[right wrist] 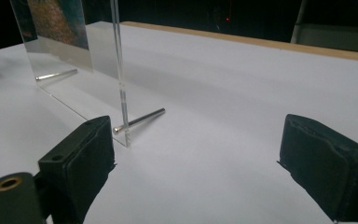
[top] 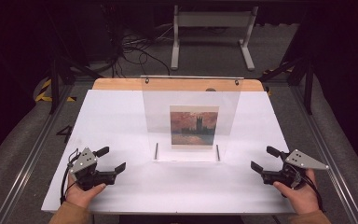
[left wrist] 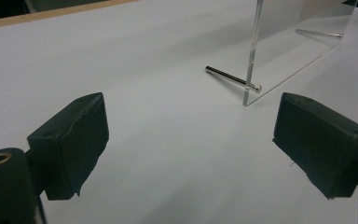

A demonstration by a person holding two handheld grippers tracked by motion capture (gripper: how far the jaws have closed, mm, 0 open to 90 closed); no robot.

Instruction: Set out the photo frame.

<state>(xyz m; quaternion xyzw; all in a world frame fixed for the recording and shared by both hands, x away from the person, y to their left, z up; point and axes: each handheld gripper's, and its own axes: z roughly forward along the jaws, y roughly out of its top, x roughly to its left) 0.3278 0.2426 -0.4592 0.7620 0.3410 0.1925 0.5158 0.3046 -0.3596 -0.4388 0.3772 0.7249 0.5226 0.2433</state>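
High view: unlabelled painting print (top: 194,126) inside clear acrylic frame (top: 191,93).

High view: fixed overhead on the person's side, facing forward and down across the white rectangular worktop (top: 121,116) to the floor beyond.
Left gripper view: low over the worktop, close, looking along its claw toward the clear upright acrylic picture stand (left wrist: 298,42), its left edge nearest.
Right gripper view: equally low and close, facing the stand's other edge.
Shared: all three take in the stand and worktop.
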